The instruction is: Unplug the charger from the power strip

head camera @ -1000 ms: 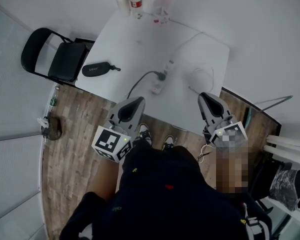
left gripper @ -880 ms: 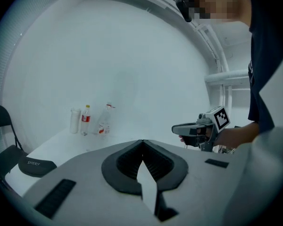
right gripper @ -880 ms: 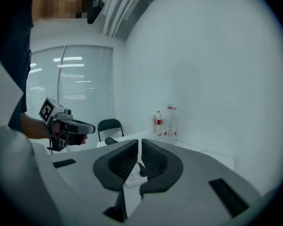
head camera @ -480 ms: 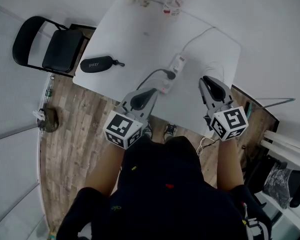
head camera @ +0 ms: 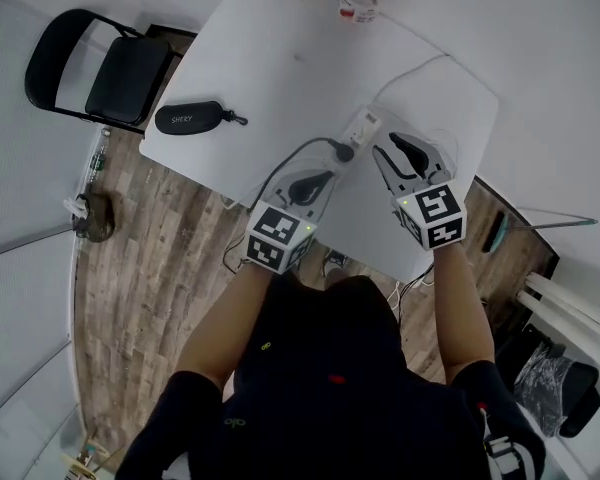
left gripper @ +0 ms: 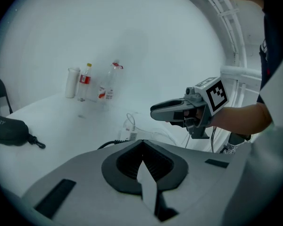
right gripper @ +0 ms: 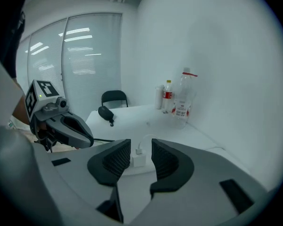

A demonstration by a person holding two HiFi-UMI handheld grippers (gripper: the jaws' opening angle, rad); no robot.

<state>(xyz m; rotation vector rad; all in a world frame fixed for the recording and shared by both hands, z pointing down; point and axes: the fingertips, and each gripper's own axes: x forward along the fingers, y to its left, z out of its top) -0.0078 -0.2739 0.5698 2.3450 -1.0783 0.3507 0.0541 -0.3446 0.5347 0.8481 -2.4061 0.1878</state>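
Observation:
The white power strip (head camera: pixel 358 136) lies on the white table (head camera: pixel 270 78), a white charger (head camera: pixel 369 120) with a thin white cable plugged into it and a black plug (head camera: pixel 345 152) beside that. My right gripper (head camera: pixel 392 150) hovers just right of the strip, its jaws opening. In the right gripper view the charger (right gripper: pixel 138 159) shows through the gap of that gripper (right gripper: pixel 140 147), farther off and untouched. My left gripper (head camera: pixel 318 180) hangs over the strip's near end, shut and holding nothing (left gripper: pixel 142 147). The strip (left gripper: pixel 129 134) lies just beyond it.
A black glasses case (head camera: pixel 187 118) rests at the table's left. Bottles (left gripper: pixel 85 81) and a cup stand at the far edge against the wall. A black folding chair (head camera: pixel 100 68) stands left of the table. White cable loops (head camera: pixel 450 153) lie right of the strip.
Both grippers have come forward and down from the table's near edge to either side of the power strip. The right gripper's jaws have parted.

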